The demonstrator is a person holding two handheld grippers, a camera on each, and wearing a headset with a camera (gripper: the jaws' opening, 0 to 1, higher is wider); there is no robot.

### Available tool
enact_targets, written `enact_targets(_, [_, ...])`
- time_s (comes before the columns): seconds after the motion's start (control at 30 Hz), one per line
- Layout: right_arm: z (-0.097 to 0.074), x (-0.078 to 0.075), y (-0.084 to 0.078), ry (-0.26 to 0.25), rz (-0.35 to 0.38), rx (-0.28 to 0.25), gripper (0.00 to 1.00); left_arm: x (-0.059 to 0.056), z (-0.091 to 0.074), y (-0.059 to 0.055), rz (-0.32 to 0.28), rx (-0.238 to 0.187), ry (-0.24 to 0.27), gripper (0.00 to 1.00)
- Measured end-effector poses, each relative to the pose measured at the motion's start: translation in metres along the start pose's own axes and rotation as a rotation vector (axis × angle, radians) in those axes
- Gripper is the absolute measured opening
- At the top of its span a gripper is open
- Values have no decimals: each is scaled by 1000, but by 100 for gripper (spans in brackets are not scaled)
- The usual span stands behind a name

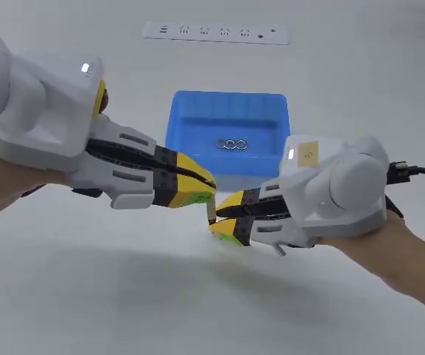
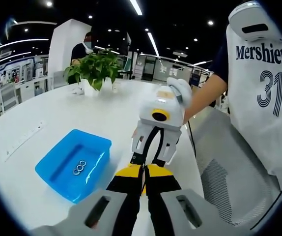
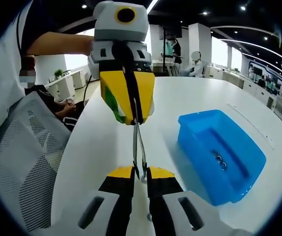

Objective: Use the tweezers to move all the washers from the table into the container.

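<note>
So, this one looks pretty much wrapped up. Three washers [image 1: 232, 144] sit in a row on the bottom of the blue container [image 1: 198, 111], which is on the far side of the counter [image 1: 124, 296], just beyond the grippers. I can't spot any loose washers on the counter around it, so my guess is there's nothing left to pick. The grippers do hide a patch of counter in the head view, though. The tweezers [image 3: 138, 147] are up in the air on the near side of the container, strung between the two grippers. The left gripper [image 1: 209, 185] has its fingers pressed together on the back end, and the right gripper [image 1: 218, 220] has its fingers pinched on the tips. To me that reads like a handoff, or the tool getting put down.
</note>
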State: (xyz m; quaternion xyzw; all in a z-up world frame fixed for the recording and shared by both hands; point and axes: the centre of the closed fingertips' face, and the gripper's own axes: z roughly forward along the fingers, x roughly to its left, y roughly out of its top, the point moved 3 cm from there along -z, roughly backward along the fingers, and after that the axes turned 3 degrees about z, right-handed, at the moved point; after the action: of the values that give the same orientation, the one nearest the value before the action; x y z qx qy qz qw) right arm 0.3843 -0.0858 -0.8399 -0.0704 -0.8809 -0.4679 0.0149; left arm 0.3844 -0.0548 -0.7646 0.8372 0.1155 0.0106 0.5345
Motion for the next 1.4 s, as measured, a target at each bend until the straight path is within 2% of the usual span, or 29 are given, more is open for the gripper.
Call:
enact_targets(0.5, [-5,0,1,-15,10,-18,11,-4,3,6,10,-12,-24,6])
enact_targets(1.23, [-1,0,-4,-15,18,-18,11,-4,3,0,25,10,-28,6])
enact_targets(1.4, [0,0,-6,-17,10,-12,11,-4,4,0,42,17,-15,6])
